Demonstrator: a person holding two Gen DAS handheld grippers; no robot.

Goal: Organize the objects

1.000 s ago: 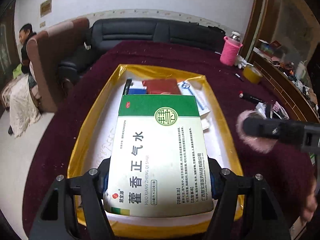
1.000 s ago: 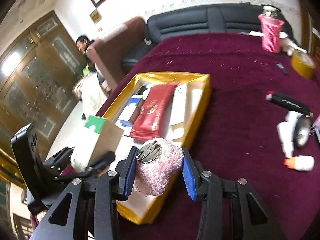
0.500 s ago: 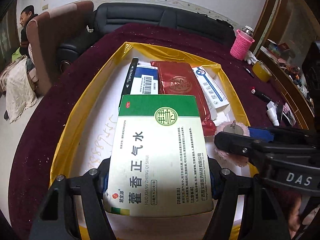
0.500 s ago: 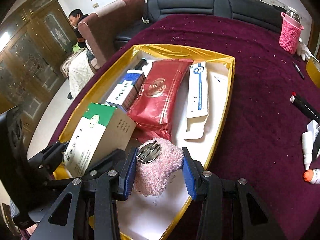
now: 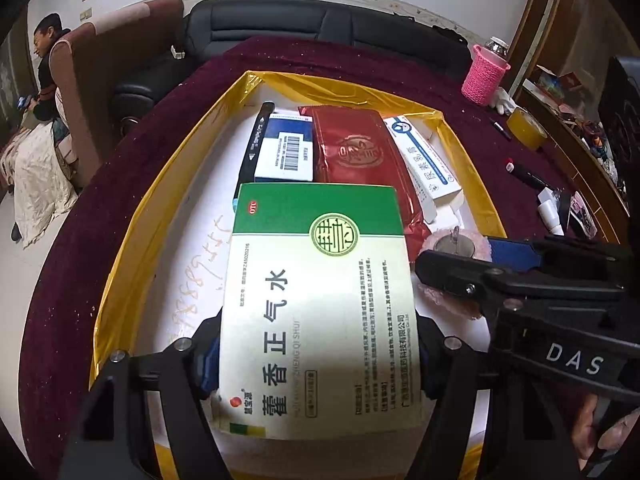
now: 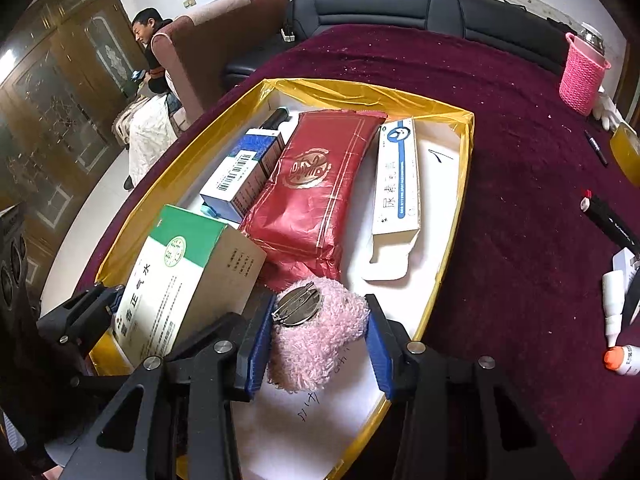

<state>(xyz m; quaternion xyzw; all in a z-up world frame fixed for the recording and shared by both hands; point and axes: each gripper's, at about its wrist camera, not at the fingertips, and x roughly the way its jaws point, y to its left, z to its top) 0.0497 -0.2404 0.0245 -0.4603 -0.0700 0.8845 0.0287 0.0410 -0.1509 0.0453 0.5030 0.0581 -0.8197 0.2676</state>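
Pink fluffy brooch (image 6: 316, 332) and green medicine box (image 5: 320, 304) are hanging gripped in the right hand-held gripper (image 6: 318, 336) and left hand-held gripper (image 5: 316, 364); each needs lowering flat onto bare tray (image 6: 452, 216) floor, lower frame, before release.

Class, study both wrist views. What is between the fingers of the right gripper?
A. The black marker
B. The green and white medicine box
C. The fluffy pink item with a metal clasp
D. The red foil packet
C: the right gripper has the fluffy pink item between its blue pads, over the yellow-rimmed tray; the green and white medicine box is in the left gripper.
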